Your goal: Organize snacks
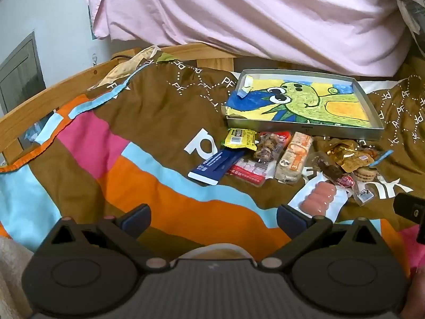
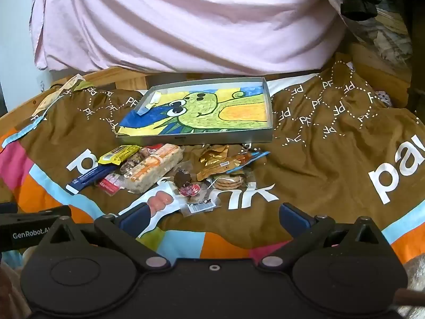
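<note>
A pile of wrapped snacks lies on the colourful blanket in front of a shallow metal tray [image 1: 374, 111] [image 2: 268, 106] lined with a dinosaur drawing. The pile includes a yellow packet [image 1: 240, 138] [image 2: 119, 154], a blue bar [image 1: 215, 166] [image 2: 87, 179], an orange-white cracker pack [image 1: 293, 156] [image 2: 154, 167], a sausage pack [image 1: 318, 199] [image 2: 159, 199], gold wrappers [image 1: 345, 155] [image 2: 215, 159] and round biscuits [image 1: 366, 174] [image 2: 228, 182]. My left gripper [image 1: 213, 219] is open and empty, below the pile. My right gripper [image 2: 213, 216] is open and empty, just below the sausage pack.
The brown, orange, pink and blue blanket [image 1: 119, 143] [image 2: 332, 159] covers the bed. A wooden bed rail [image 1: 45, 93] runs along the far left. A pink sheet [image 1: 239, 13] [image 2: 186, 21] hangs behind the tray. The left gripper's body shows at the right wrist view's left edge [image 2: 29, 230].
</note>
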`<state>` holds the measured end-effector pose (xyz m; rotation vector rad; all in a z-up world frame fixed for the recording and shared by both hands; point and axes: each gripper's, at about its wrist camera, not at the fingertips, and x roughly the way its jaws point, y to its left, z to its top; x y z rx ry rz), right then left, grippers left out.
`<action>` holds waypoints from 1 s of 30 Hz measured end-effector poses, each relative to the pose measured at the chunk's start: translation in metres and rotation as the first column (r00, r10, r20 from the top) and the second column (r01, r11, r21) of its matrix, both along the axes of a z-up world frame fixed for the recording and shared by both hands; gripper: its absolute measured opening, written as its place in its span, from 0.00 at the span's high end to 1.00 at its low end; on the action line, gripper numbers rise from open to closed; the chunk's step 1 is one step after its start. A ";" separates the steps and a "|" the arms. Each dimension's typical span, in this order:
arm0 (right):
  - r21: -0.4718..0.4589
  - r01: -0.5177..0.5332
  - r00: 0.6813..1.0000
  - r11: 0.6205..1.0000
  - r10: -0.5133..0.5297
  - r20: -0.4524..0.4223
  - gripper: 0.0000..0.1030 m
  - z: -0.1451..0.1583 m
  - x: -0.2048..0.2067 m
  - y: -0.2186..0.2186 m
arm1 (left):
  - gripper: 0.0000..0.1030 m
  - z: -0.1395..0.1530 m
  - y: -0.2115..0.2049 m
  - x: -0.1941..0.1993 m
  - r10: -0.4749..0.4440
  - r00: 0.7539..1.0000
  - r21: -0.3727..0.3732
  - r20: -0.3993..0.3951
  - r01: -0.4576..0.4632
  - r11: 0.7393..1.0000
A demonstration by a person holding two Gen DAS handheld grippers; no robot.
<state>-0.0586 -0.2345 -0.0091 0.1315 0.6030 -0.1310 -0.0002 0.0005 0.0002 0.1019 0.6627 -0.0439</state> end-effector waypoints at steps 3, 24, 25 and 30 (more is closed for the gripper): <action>-0.002 0.004 1.000 1.000 -0.004 0.000 0.01 0.001 -0.001 0.000 | 0.00 0.000 0.001 0.000 -0.001 1.000 0.001 -0.003 0.001 1.000; 0.007 0.000 1.000 1.000 0.001 -0.023 0.01 0.000 0.001 0.001 | 0.00 -0.001 0.001 0.003 0.003 1.000 0.007 -0.010 -0.002 1.000; 0.008 -0.001 1.000 1.000 0.001 -0.025 0.01 0.000 0.002 0.001 | 0.00 -0.001 0.001 0.003 0.002 1.000 0.007 -0.011 -0.002 1.000; 0.007 -0.001 1.000 1.000 0.001 -0.027 0.01 -0.005 0.001 0.001 | 0.00 -0.001 0.003 0.001 0.002 1.000 0.008 -0.012 -0.002 1.000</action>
